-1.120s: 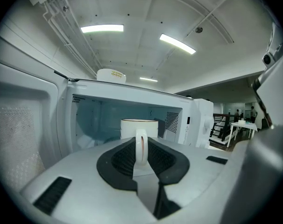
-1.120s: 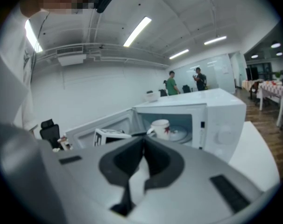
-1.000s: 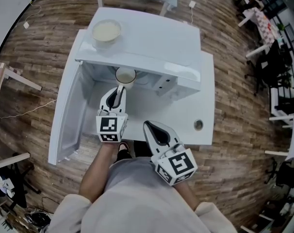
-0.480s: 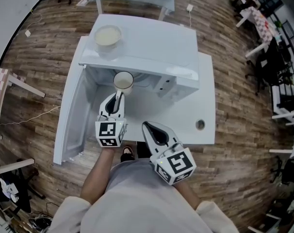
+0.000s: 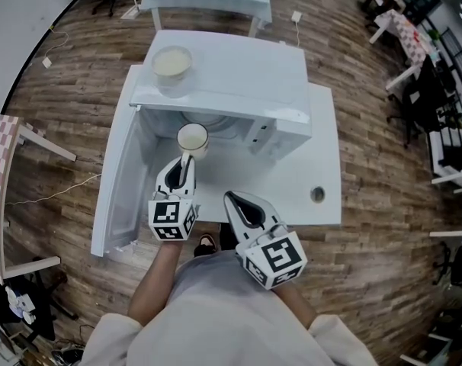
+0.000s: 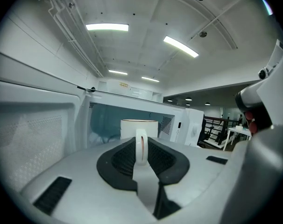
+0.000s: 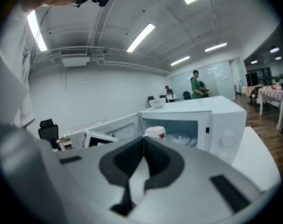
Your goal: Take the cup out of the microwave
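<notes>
The white cup (image 5: 192, 138) hangs just in front of the open microwave (image 5: 231, 75), over the white table. My left gripper (image 5: 187, 158) is shut on the cup's handle (image 6: 140, 146), which stands upright between the pads in the left gripper view, with the cup's body (image 6: 139, 126) behind it. In the right gripper view the cup (image 7: 155, 132) shows at the microwave's mouth. My right gripper (image 5: 235, 198) is held near my body, to the right of the left one, shut with nothing in it.
The microwave's door (image 5: 117, 174) stands swung open at the left. A bowl (image 5: 172, 62) sits on top of the microwave. The table (image 5: 322, 151) has a round hole (image 5: 317, 194) at the right. Wooden floor surrounds it, with other desks beyond.
My left gripper has drawn back toward me with the cup, which has come out from under the microwave's front edge. The right gripper has stayed put.
</notes>
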`<state>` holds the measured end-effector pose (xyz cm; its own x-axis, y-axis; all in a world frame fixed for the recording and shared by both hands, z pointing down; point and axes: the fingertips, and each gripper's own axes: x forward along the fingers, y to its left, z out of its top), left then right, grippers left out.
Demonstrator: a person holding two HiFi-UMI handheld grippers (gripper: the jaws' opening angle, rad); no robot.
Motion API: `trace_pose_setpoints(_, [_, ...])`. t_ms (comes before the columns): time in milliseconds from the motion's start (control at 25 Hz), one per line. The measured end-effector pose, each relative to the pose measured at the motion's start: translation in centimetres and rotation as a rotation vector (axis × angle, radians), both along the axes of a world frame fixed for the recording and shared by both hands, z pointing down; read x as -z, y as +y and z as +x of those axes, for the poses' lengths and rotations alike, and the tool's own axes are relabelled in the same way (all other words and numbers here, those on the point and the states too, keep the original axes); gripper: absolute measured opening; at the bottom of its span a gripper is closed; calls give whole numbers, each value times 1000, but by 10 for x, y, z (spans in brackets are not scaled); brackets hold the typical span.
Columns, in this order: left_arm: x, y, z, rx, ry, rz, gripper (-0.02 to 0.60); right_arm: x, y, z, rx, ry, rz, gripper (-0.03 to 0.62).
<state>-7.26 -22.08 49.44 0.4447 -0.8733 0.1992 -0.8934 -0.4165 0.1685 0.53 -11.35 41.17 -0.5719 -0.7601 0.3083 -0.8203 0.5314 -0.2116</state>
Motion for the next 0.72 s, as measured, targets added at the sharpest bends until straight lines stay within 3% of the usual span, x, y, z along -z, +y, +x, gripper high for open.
trace_pose_setpoints(720, [32,45,-5,-27,86,-38,66,15,15,-6,10,-21,33,22])
